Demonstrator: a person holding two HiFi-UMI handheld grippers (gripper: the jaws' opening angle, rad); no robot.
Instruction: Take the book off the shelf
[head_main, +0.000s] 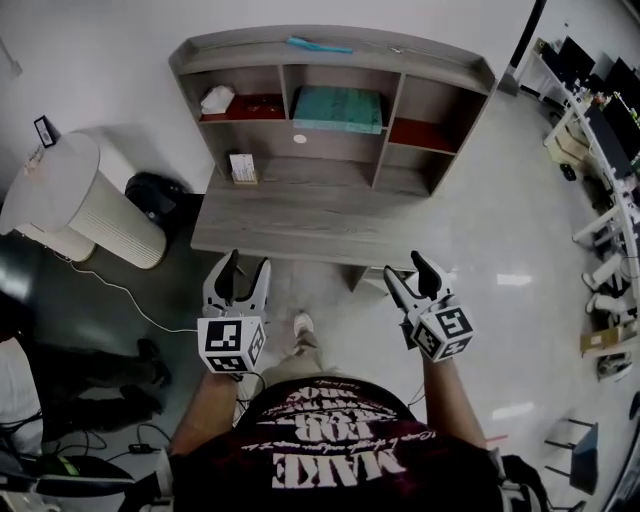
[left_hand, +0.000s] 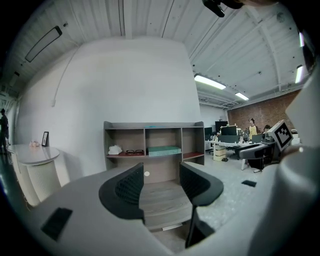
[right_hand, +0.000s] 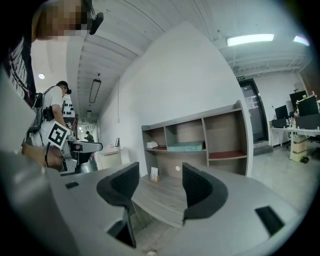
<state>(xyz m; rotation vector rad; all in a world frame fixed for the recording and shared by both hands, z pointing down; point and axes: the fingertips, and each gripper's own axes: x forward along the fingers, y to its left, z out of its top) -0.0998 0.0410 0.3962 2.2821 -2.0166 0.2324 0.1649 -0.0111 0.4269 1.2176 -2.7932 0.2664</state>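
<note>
The teal book lies flat in the shelf's middle compartment, well ahead of the left gripper's and right gripper's parted fingers.

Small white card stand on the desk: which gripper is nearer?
Left. The left gripper sits before the small white card stand; the right gripper is off to its right.

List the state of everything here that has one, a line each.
left gripper: open, empty, short of the desk.
right gripper: open, empty, short of the desk.
book: flat in the middle compartment of the shelf, untouched.
glasses: lying in the left compartment.
card holder: upright on the desk.
</note>
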